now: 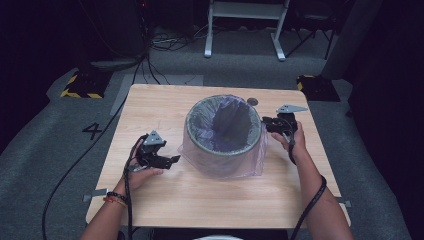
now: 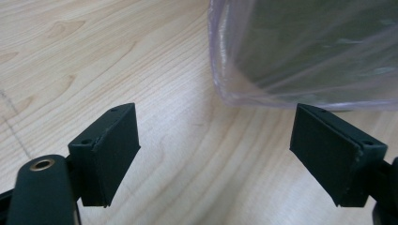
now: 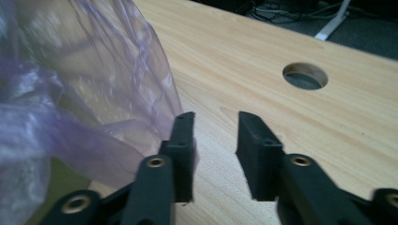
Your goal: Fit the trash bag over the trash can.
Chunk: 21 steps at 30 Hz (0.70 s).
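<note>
A round grey bin (image 1: 223, 131) stands at the middle of the wooden table (image 1: 200, 195). A thin purple plastic bag (image 1: 227, 117) lines it and drapes down over its outside. My left gripper (image 1: 172, 161) hovers at the bin's left, low over the table; its jaws stand wide open (image 2: 213, 126) with only bare wood between them, and the bag's lower fold (image 2: 300, 61) lies just ahead. By the rim on the bin's right, my right gripper (image 1: 267, 124) is open (image 3: 216, 126) with an empty gap. The bag's hanging edge (image 3: 141, 93) lies against the outside of one finger (image 3: 183, 136).
A round cable hole (image 1: 252, 101) (image 3: 305, 76) is cut in the table behind the right gripper. Cables trail from both grippers off the near edge. On the floor are yellow-and-black striped bases (image 1: 80, 85) and a white frame (image 1: 245, 30) farther back.
</note>
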Each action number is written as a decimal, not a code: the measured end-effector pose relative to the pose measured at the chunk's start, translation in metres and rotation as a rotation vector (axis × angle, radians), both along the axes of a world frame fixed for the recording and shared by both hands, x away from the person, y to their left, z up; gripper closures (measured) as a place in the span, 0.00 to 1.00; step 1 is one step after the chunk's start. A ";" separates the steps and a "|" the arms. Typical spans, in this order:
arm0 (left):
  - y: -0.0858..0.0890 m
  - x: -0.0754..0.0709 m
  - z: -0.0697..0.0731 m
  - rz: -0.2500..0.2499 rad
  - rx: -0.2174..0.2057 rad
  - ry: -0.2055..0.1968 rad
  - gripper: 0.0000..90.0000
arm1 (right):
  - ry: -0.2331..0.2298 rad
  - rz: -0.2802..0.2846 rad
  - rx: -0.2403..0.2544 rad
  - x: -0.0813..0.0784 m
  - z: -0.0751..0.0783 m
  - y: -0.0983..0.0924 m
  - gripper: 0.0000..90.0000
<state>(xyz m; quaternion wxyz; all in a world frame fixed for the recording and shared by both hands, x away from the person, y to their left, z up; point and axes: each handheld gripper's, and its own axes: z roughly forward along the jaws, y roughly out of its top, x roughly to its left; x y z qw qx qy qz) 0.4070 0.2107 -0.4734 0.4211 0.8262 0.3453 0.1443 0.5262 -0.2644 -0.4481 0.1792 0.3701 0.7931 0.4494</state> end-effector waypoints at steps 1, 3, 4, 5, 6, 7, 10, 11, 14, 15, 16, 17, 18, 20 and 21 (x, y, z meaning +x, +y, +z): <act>0.001 -0.004 0.000 -0.017 0.007 -0.005 0.17 | -0.005 0.004 0.001 -0.002 0.003 -0.002 0.64; 0.001 -0.011 -0.002 -0.044 0.021 0.001 0.17 | -0.009 0.014 0.006 -0.006 0.010 -0.004 0.56; 0.001 -0.015 -0.002 -0.049 0.040 -0.011 0.17 | -0.011 0.020 0.007 -0.008 0.013 -0.006 0.53; 0.000 -0.020 -0.003 -0.050 0.064 -0.018 0.17 | -0.010 0.024 0.011 -0.010 0.016 -0.007 0.49; -0.001 -0.022 -0.004 -0.053 0.068 -0.018 0.17 | -0.020 0.022 0.012 -0.012 0.019 -0.009 0.43; -0.002 -0.024 -0.004 -0.053 0.068 -0.011 0.17 | -0.026 0.014 0.008 -0.014 0.022 -0.010 0.38; -0.007 -0.031 -0.007 -0.070 0.083 -0.003 0.17 | -0.039 0.016 0.001 -0.018 0.027 -0.013 0.32; -0.008 -0.034 -0.008 -0.079 0.080 0.006 0.17 | -0.045 0.009 -0.003 -0.020 0.028 -0.015 0.31; -0.011 -0.038 -0.011 -0.083 0.075 0.020 0.17 | -0.055 0.008 0.006 -0.024 0.031 -0.019 0.28; -0.012 -0.040 -0.012 -0.083 0.075 0.021 0.17 | -0.059 0.005 0.013 -0.026 0.033 -0.020 0.27; -0.013 -0.042 -0.012 -0.087 0.075 0.024 0.17 | -0.066 0.008 0.022 -0.027 0.034 -0.021 0.27; -0.013 -0.043 -0.013 -0.090 0.076 0.028 0.17 | -0.069 0.014 0.029 -0.029 0.035 -0.022 0.26; -0.014 -0.044 -0.014 -0.090 0.083 0.033 0.17 | -0.073 0.011 0.031 -0.030 0.037 -0.022 0.26; -0.017 -0.046 -0.016 -0.072 0.097 0.052 0.17 | -0.083 0.016 0.039 -0.034 0.040 -0.023 0.25; -0.018 -0.047 -0.018 -0.070 0.102 0.060 0.17 | -0.085 0.013 0.044 -0.036 0.042 -0.023 0.25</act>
